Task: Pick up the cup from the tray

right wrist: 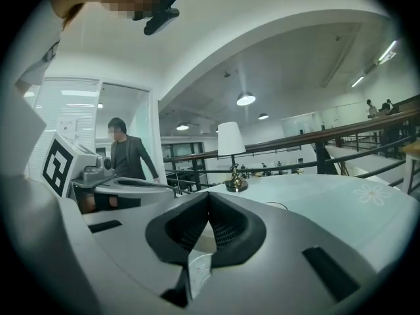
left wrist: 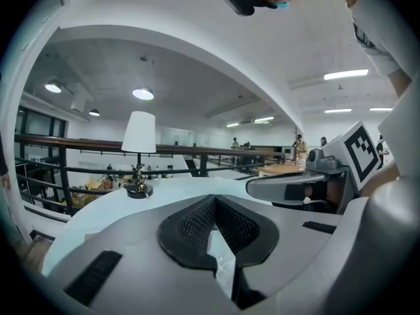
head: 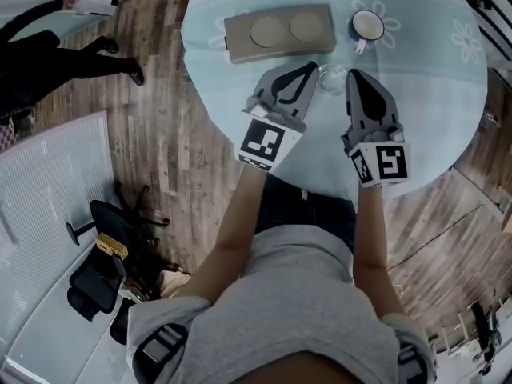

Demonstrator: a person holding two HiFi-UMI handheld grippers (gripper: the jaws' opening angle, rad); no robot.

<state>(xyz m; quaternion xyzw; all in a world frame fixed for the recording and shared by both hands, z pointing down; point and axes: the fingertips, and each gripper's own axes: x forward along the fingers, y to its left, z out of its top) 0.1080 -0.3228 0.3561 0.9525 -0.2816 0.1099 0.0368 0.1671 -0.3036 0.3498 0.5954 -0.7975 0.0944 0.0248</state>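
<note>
Wood flooring [head: 164,126] ran around a round table [head: 432,126] under a pale blue cloth printed with white flowers. On the floor to the left stood a black office chair [head: 96,274], and a person in dark clothes [head: 56,50] was at the upper left edge. At the table's far side lay a tan tray [head: 236,42] holding two round discs [head: 268,31] side by side and nothing else. The cup [head: 368,26], dark blue outside and white inside, stood on the cloth just right of the tray, apart from it; I could not tell whether it held anything.

Over the near half of the table the person held both grippers side by side, pointing away from the body. The left gripper [head: 308,67] had its jaws pressed together with nothing between them, its tip near the tray's front edge and well apart from the cup. The right gripper [head: 356,77] was likewise closed and empty, and the cup lay beyond its tip, not touching it. A clear glass [head: 332,78] sat on the cloth between the two tips. A white-shaded lamp [left wrist: 138,143] stood on the table's far edge.
</note>
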